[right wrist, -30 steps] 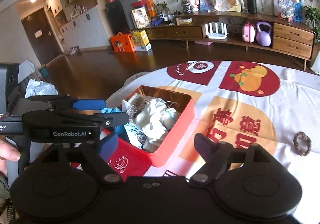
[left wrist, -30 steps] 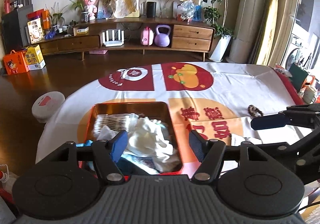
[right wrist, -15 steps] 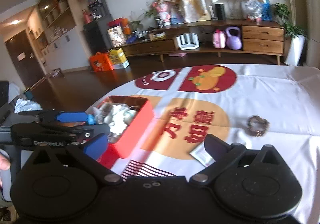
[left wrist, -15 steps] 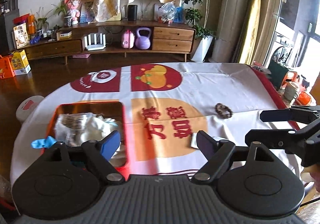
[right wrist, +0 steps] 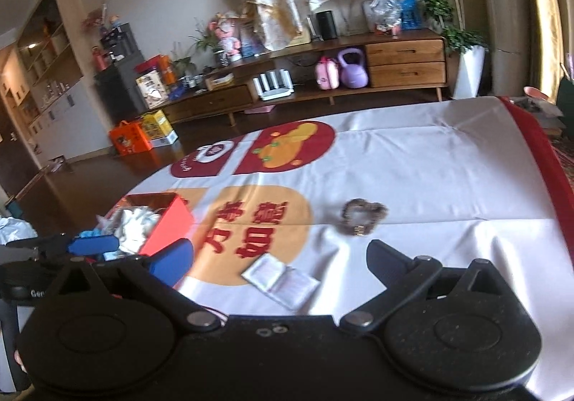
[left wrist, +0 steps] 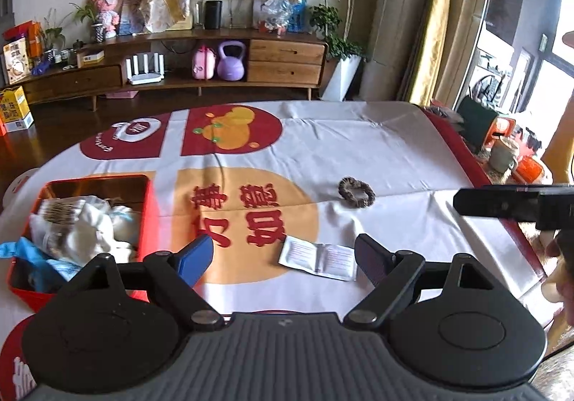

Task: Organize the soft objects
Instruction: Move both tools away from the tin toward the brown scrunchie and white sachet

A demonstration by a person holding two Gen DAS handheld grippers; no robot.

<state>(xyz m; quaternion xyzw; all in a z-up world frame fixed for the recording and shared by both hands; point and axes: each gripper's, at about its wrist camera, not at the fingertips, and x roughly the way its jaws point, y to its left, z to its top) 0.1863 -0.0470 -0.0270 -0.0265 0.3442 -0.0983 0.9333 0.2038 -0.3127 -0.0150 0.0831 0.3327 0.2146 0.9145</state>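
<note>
Your left gripper (left wrist: 283,257) and right gripper (right wrist: 280,257) both hang spread wide and empty over the printed white tablecloth (left wrist: 358,153). The flat white foil sachet (left wrist: 317,257) lies just ahead; the brown fabric scrunchie (right wrist: 364,216), somewhat blurred, sits beyond. The red rectangular tin (left wrist: 152,207) holds crumpled white cloths (left wrist: 89,229).

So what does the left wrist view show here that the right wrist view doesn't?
Only the left wrist view: the right gripper's finger entering from the right, a hand behind it, and the window side with a mug.

Only the right wrist view: the left gripper beside the tin, wall shelving and orange boxes on the floor.

Both: the red tin of soft items, the scrunchie, the white packet, both grippers open and empty.
</note>
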